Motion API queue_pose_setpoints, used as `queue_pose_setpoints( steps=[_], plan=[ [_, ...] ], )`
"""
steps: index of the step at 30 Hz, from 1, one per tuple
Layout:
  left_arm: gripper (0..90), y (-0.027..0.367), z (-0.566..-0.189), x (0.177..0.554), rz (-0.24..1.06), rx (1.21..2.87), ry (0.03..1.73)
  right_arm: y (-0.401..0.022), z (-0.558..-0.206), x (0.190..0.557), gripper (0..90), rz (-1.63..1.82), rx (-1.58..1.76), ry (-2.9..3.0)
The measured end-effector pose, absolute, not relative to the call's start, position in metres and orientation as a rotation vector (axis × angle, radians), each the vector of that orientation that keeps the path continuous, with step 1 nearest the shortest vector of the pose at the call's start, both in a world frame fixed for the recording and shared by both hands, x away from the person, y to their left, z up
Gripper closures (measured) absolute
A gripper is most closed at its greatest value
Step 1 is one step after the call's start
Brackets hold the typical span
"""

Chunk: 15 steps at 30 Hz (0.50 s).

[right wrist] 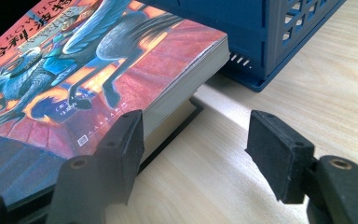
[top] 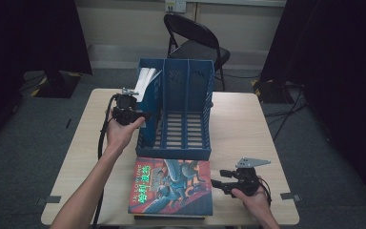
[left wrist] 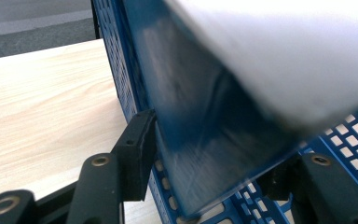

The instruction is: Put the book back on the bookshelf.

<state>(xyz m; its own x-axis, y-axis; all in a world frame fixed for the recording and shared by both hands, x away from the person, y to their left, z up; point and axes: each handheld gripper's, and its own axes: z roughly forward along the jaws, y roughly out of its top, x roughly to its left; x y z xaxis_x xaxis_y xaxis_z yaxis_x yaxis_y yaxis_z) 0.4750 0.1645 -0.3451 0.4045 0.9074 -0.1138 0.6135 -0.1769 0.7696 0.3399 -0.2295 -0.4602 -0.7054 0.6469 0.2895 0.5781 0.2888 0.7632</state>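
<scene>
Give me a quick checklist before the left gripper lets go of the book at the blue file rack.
1. Book between left gripper jaws: ok.
2. Book inside the blue file rack's leftmost compartment: ok.
3. Book's bottom edge seated on the rack floor: cannot tell.
4. Book upright: not ok, it leans.
5. Right gripper open, clear of the book stack: ok.
6. Rack's other compartments free: ok.

blk hand-held gripper (top: 144,116) w/ cable
</scene>
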Motion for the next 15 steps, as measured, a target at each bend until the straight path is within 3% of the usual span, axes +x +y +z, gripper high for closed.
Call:
queue_pose_setpoints(
  steps=[15],
  plan=[
    [42.2, 0.180, -0.359, 0.465, 0.435, 1.858, 1.241, -0.229, -0.460, 0.339, 35.8, 1.402, 1.171, 2.456]
  ],
)
